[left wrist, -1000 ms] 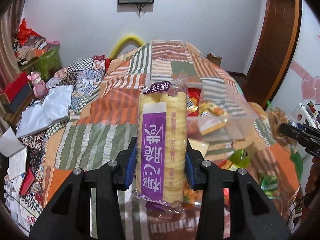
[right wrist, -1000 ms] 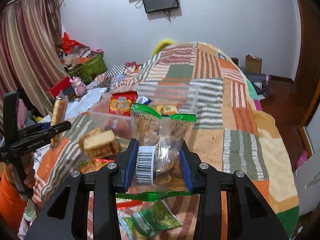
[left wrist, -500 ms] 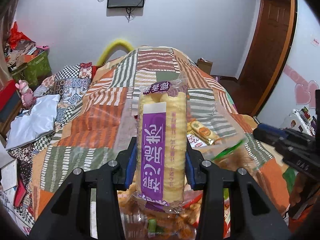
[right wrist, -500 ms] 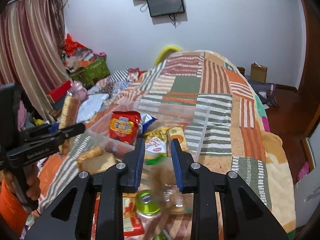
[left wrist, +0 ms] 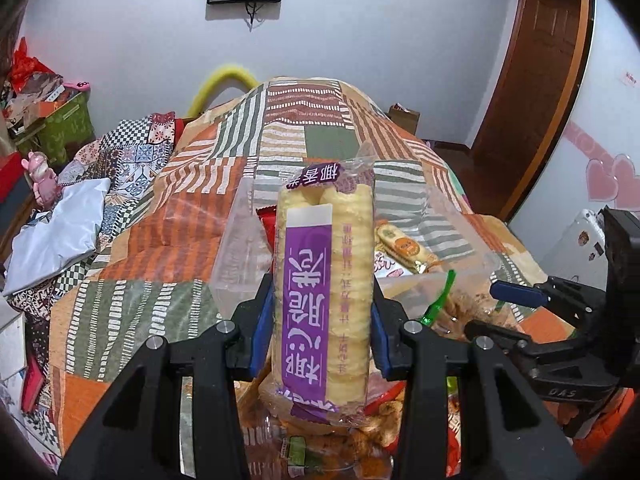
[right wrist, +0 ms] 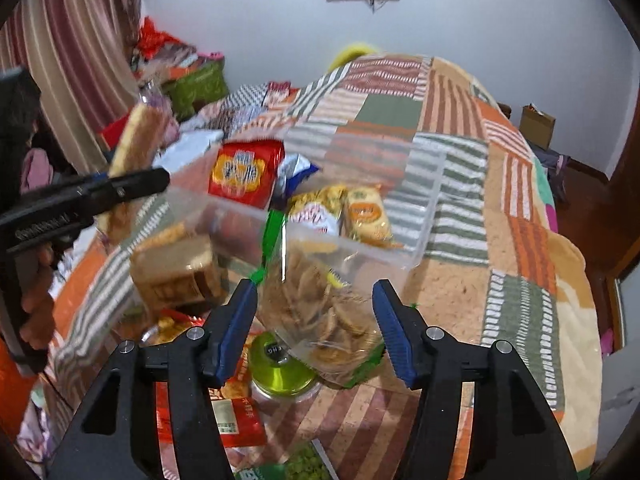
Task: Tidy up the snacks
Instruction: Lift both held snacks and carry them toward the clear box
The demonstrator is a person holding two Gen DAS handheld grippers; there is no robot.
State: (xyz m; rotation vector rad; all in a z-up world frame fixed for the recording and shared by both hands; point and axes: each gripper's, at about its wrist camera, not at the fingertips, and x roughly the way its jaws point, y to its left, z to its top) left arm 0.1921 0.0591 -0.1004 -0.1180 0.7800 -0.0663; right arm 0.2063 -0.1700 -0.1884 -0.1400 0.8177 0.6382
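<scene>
My left gripper (left wrist: 322, 322) pinches the wafers (left wrist: 323, 280), waiting for the bin (right wrist: 416, 240); right gripper (right wrist: 316, 320) jaws have just spread, dropping the biscuits (right wrist: 320, 312) lower centre.

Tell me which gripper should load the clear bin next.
Left. The left gripper is shut on the purple wafer pack, poised before the clear bin. The right gripper has just opened, empty, the green-edged cookie bag loose between its pads.

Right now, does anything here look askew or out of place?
Yes: the green-edged biscuit bag lies tilted against the clear bin's near wall, outside it, between the open right tongs, whose jaws have just been opening.
</scene>
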